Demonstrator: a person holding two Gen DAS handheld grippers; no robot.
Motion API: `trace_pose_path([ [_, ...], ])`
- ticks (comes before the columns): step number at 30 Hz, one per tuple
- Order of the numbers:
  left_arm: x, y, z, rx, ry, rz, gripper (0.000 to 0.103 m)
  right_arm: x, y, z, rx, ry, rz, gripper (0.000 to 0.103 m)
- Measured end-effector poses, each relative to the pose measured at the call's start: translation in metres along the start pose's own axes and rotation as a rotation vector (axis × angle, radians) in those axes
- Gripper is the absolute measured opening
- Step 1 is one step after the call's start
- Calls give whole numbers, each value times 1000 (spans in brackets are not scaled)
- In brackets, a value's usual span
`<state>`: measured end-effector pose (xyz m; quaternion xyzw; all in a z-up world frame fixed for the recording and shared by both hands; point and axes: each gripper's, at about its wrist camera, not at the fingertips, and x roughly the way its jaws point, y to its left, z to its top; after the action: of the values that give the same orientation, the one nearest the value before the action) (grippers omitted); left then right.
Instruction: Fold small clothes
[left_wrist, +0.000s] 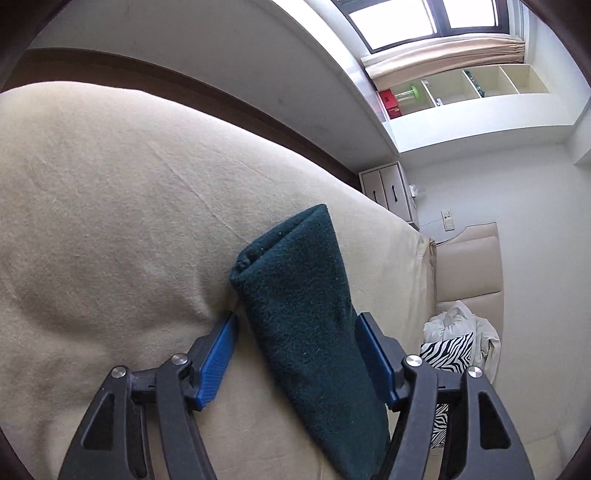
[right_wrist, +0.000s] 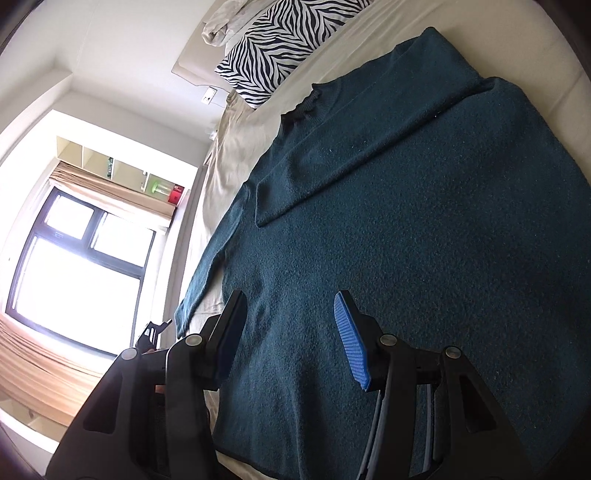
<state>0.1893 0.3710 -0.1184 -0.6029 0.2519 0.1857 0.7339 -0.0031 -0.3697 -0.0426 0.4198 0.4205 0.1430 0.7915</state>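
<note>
A dark teal sweater (right_wrist: 424, 229) lies flat on the beige bed sheet (right_wrist: 236, 147). One sleeve is folded across its chest; the other sleeve (right_wrist: 207, 266) stretches out toward the window side. In the left wrist view that sleeve (left_wrist: 306, 302) runs between my left gripper's (left_wrist: 295, 317) blue pads, which are open on either side of it and not pinching it. My right gripper (right_wrist: 291, 299) is open just above the sweater's lower body, holding nothing.
A zebra-striped pillow (right_wrist: 284, 33) and crumpled white cloth (right_wrist: 229, 18) lie at the head of the bed. The beige sheet (left_wrist: 110, 221) spreads wide to the left. A window (right_wrist: 77, 266), shelves (left_wrist: 461, 88) and a small cabinet (left_wrist: 388, 188) line the walls.
</note>
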Motion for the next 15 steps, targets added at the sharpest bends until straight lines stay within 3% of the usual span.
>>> trace_pose_path([
  [1, 6, -4, 0, 6, 13, -17, 66, 0, -1, 0, 5, 1, 3, 49],
  [6, 35, -7, 2, -20, 80, -51, 18, 1, -7, 3, 20, 0, 7, 49],
  [9, 32, -16, 0, 20, 47, -48, 9, 3, -10, 5, 20, 0, 1, 49],
  [12, 23, -59, -19, 268, -1, -37, 9, 4, -13, 7, 25, -5, 6, 49],
  [15, 14, -132, -81, 698, -39, -37, 9, 7, -17, 8, 30, -6, 13, 49],
])
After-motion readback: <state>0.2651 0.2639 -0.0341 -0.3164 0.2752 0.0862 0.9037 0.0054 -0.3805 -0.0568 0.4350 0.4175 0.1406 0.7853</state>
